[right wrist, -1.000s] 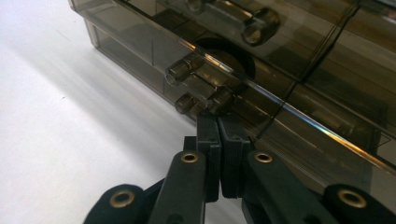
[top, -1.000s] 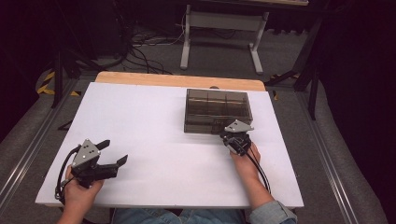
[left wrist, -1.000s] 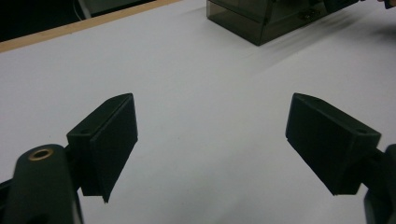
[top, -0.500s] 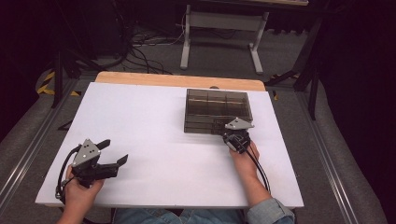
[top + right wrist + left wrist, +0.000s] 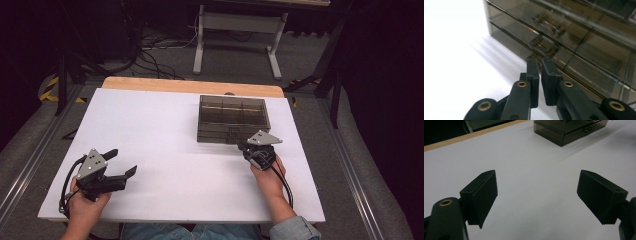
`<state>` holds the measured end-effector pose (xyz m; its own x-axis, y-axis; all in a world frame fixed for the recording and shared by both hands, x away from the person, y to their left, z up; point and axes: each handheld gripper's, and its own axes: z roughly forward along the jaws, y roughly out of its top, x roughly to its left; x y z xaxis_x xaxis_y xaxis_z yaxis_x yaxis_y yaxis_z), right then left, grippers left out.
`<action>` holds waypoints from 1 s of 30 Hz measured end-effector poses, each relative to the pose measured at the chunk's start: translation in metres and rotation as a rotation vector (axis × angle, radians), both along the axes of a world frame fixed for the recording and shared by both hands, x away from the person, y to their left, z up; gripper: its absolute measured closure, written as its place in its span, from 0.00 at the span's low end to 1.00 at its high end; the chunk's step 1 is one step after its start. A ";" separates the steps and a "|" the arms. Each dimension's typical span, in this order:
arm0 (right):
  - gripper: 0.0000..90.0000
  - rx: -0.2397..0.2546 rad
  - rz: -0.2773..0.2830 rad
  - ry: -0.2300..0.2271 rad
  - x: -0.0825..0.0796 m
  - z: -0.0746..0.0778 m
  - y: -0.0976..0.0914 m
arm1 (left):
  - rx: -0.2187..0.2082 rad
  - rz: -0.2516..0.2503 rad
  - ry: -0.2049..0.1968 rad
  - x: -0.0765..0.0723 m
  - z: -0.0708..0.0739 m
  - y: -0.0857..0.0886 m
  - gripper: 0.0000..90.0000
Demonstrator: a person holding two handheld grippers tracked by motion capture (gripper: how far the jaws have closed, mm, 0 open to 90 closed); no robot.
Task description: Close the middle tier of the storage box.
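Observation:
A smoky dark see-through drawer box point(image 5: 232, 119) stands right of the table's middle, with an open compartmented top. Its stacked drawer fronts carry small handles point(image 5: 548, 25). My right gripper point(image 5: 243, 147) is at the box's near right corner, low over the table and pointing at the drawer fronts. Its jaws point(image 5: 540, 65) are shut, with only a thin slit between them and nothing in it, just short of the lowest drawer front. My left gripper point(image 5: 124, 161) rests near the table's front left, far from the box point(image 5: 569, 130). Its jaws point(image 5: 537, 195) stand wide open and hold nothing.
The white table top point(image 5: 160, 135) has a wooden strip point(image 5: 192, 87) along its far edge. Beyond it stand a grey metal stand point(image 5: 235, 35) and floor cables point(image 5: 150, 45). A cable trails from each gripper back along the hands.
My right gripper has shifted a little to the right along the box's front. The left hand has not moved.

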<state>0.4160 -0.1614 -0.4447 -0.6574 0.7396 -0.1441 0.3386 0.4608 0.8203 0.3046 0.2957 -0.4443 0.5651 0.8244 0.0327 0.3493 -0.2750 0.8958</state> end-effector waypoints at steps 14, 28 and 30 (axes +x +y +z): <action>0.94 0.017 0.021 -0.019 -0.009 0.008 -0.004 | 0.009 -0.004 0.001 0.000 0.000 -0.001 0.19; 0.71 0.099 0.083 -0.041 -0.032 0.025 -0.021 | 0.000 -0.007 -0.003 0.000 0.000 -0.001 0.19; 0.63 0.107 0.118 -0.042 -0.036 0.025 -0.023 | 0.000 -0.006 -0.002 -0.001 0.000 -0.001 0.19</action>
<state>0.3795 -0.1846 -0.4194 -0.7357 0.6702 -0.0978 0.2515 0.4044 0.8793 0.3041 0.2951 -0.4440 0.5699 0.8210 0.0338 0.3457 -0.2769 0.8966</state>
